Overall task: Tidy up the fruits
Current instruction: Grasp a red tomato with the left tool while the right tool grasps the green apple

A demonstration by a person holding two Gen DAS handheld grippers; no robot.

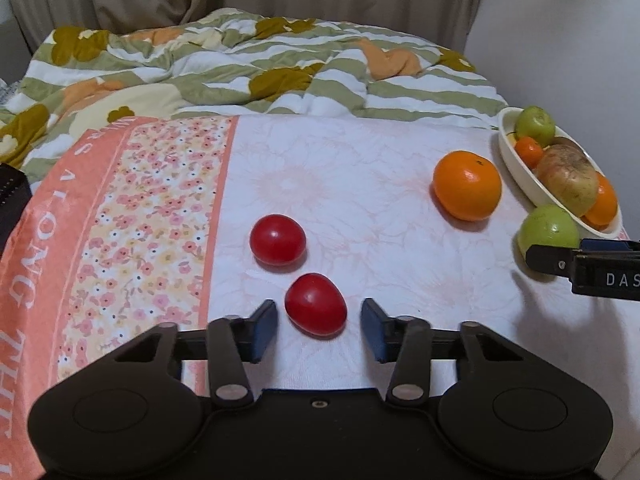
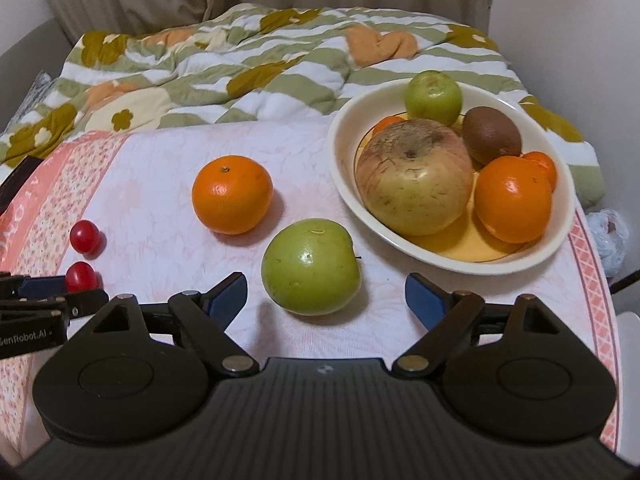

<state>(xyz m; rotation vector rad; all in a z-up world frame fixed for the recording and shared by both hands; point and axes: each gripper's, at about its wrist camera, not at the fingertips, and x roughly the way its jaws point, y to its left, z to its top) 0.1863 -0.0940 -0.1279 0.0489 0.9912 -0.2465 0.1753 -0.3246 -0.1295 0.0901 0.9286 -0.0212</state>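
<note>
My left gripper (image 1: 319,326) is open with a red cherry tomato (image 1: 315,304) between its fingers on the white cloth; a second tomato (image 1: 277,239) lies just beyond. My right gripper (image 2: 326,298) is open around a green apple (image 2: 311,266), not touching it. An orange (image 2: 232,194) lies loose on the cloth, left of the cream bowl (image 2: 347,184). The bowl holds a large apple (image 2: 414,182), an orange (image 2: 513,199), a kiwi (image 2: 491,135) and a green apple (image 2: 433,97). In the left wrist view the orange (image 1: 467,185), bowl (image 1: 524,176) and green apple (image 1: 549,226) sit at the right.
The cloth has a pink floral border (image 1: 132,216) on the left. A striped green-and-white quilt (image 2: 240,76) lies bunched behind the work area. The right gripper's finger (image 1: 560,262) shows at the right edge of the left wrist view. The table edge runs along the right (image 2: 600,280).
</note>
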